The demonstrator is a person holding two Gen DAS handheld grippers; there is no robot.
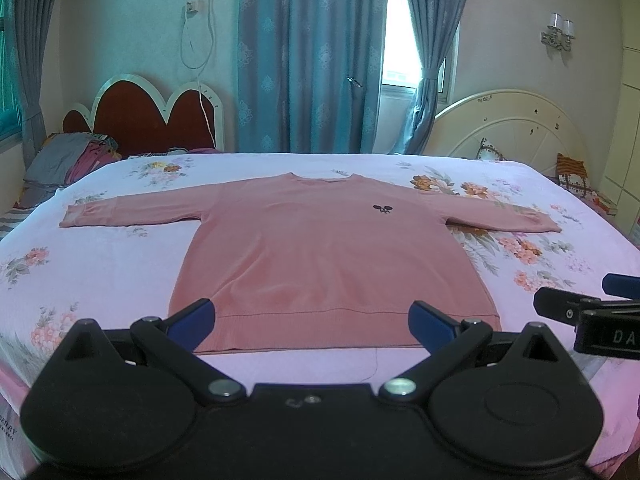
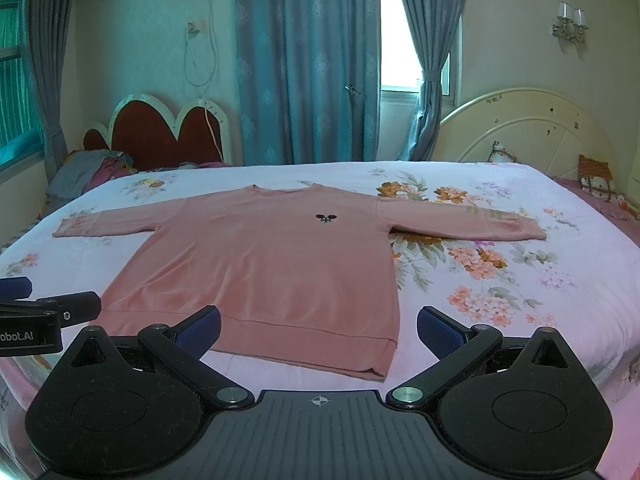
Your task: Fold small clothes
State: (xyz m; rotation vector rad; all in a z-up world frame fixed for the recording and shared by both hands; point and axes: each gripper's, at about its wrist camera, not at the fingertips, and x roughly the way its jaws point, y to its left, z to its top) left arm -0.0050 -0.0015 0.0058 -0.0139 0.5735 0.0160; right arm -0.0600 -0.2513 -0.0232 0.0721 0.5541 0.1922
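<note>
Pink sweater (image 1: 320, 256) is lying flat on the bed (image 1: 100, 264). Left gripper (image 1: 312, 324) and right gripper (image 2: 319, 330) are hovering near the hem, jaws wide open, holding nothing. Best pinching sleeve cuffs first, folding inward evenly.

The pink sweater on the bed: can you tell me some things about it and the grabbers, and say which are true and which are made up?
1. The pink sweater lies flat with both sleeves spread out. True.
2. The left gripper is squeezing the hem. False: its jaws are wide open, holding nothing.
3. A small dark emblem sits on the chest. True.
4. The sweater is already folded in half. False: it is fully spread out on the floral bedsheet.
5. The right gripper is open too. True.
</note>
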